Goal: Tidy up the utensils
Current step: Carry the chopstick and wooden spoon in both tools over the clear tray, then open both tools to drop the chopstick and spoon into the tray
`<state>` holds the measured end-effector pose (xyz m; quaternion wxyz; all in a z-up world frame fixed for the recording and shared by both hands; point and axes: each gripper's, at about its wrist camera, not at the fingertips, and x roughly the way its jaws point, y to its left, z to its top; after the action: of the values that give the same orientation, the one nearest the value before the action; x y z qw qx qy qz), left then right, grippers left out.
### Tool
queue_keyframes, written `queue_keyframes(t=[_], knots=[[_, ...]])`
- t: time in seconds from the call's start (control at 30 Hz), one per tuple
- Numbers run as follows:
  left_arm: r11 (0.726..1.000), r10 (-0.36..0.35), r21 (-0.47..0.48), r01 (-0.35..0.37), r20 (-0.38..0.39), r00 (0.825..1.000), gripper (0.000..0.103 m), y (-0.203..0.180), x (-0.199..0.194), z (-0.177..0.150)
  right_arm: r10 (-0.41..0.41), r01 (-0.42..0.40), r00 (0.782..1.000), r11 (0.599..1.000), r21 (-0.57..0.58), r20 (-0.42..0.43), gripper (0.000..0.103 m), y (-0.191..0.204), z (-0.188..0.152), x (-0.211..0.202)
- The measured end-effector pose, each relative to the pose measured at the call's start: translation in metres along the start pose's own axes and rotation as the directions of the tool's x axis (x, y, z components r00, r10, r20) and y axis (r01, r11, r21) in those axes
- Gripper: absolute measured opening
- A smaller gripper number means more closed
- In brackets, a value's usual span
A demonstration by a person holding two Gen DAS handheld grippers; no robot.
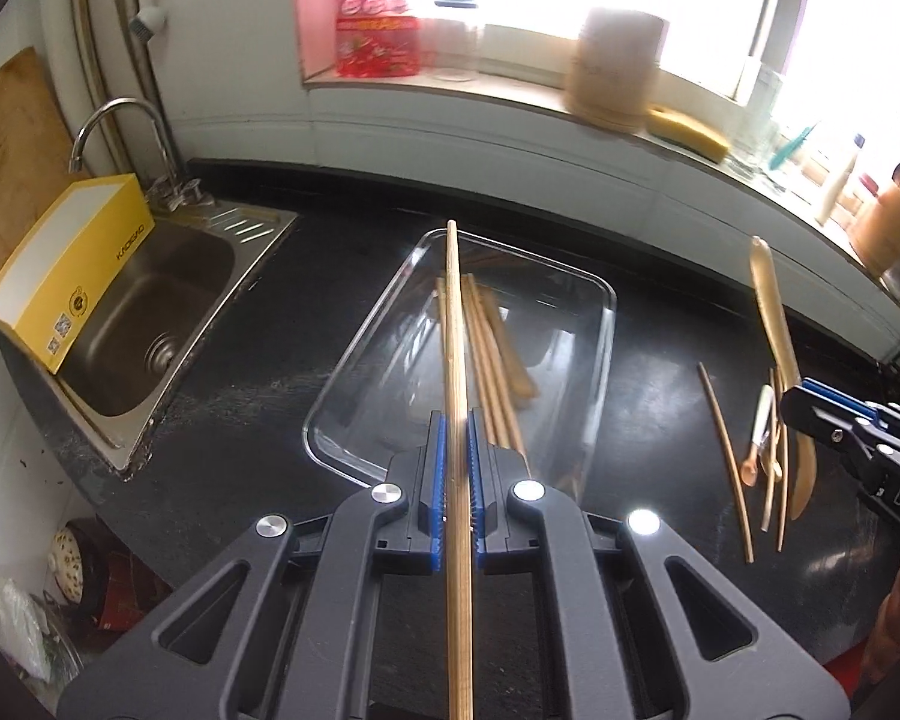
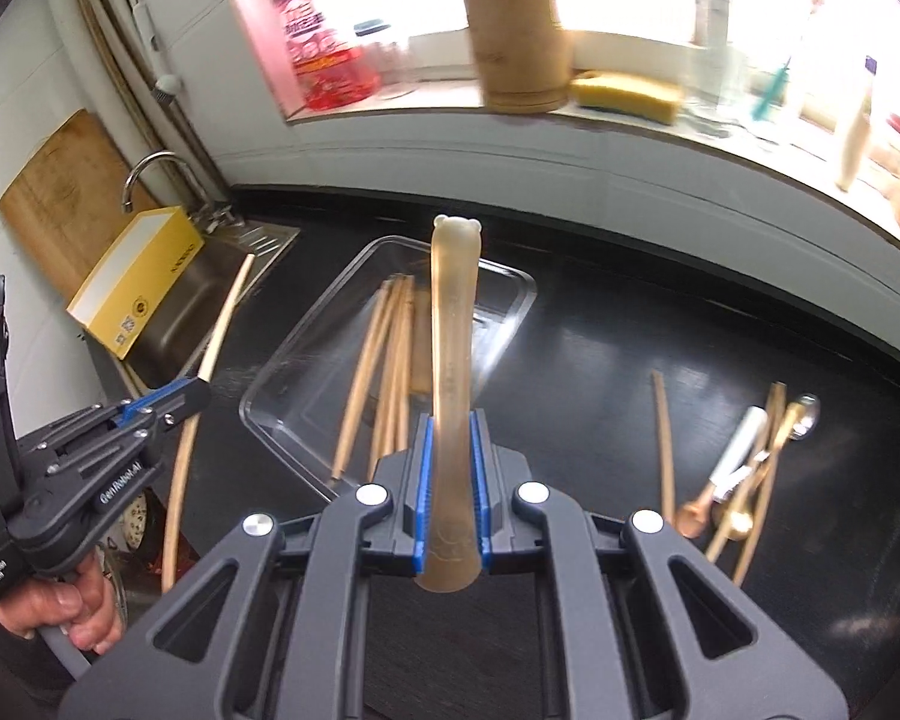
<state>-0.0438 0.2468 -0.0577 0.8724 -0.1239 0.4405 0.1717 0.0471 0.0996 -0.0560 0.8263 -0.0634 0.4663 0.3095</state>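
Left wrist view: the left tool (image 1: 461, 480) is pinched on a single wooden chopstick (image 1: 455, 324), which runs forward between the blue pads and ends above the far rim of a clear glass dish (image 1: 600, 360) on the black counter (image 1: 270, 312). Several more chopsticks (image 1: 492, 372) lie inside the dish. To the right, loose utensils (image 1: 762, 450) lie on the counter, and the right tool (image 1: 810, 414) appears at the frame edge, holding a wooden spoon (image 1: 774, 312). A steel sink (image 1: 150, 312) with a yellow box (image 1: 72, 264) leaning in it sits at left.

Right wrist view: the right tool (image 2: 453, 480) is clamped on the pale wooden spoon (image 2: 453, 324), its bear-shaped handle end pointing forward over the glass dish (image 2: 510, 300). At left, a hand (image 2: 72, 612) carries the left tool (image 2: 192, 393) with its chopstick (image 2: 210, 360). Remaining utensils (image 2: 744, 468), including a metal spoon, lie on the counter (image 2: 630, 324) at right, well apart from the dish.
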Motion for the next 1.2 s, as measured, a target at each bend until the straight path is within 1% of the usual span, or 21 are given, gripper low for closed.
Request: queue_keyframes(t=[0.13,0.23,0.4,0.63,0.93,1.2], knots=[[1.0,-0.007,-0.009,0.007,-0.012,1.0,0.006,0.012,0.015,0.011,0.021,-0.021,1.0,1.0,0.002,-0.02,0.012,0.011,0.015,0.02],[1.0,-0.014,-0.011,0.013,-0.024,1.0,0.006,0.015,0.028,0.02,0.039,-0.038,0.998,0.999,0.015,-0.045,0.012,0.015,0.027,0.039],[0.999,-0.034,-0.017,0.033,-0.044,0.998,0.006,0.015,0.059,0.036,0.064,-0.063,0.994,0.998,0.025,-0.086,0.012,0.015,0.046,0.072],[0.998,-0.058,-0.046,0.053,-0.099,0.993,0.006,0.014,0.107,0.05,0.098,-0.093,0.985,0.995,0.043,-0.141,0.012,0.01,0.069,0.121],[0.994,-0.074,-0.087,0.06,-0.173,0.982,0.006,0.016,0.153,0.054,0.149,-0.135,0.965,0.988,0.075,-0.214,0.012,0.01,0.08,0.167],[0.995,-0.065,-0.09,0.049,-0.19,0.98,0.006,0.02,0.173,0.055,0.16,-0.144,0.958,0.986,0.083,-0.238,0.012,0.012,0.089,0.188]])
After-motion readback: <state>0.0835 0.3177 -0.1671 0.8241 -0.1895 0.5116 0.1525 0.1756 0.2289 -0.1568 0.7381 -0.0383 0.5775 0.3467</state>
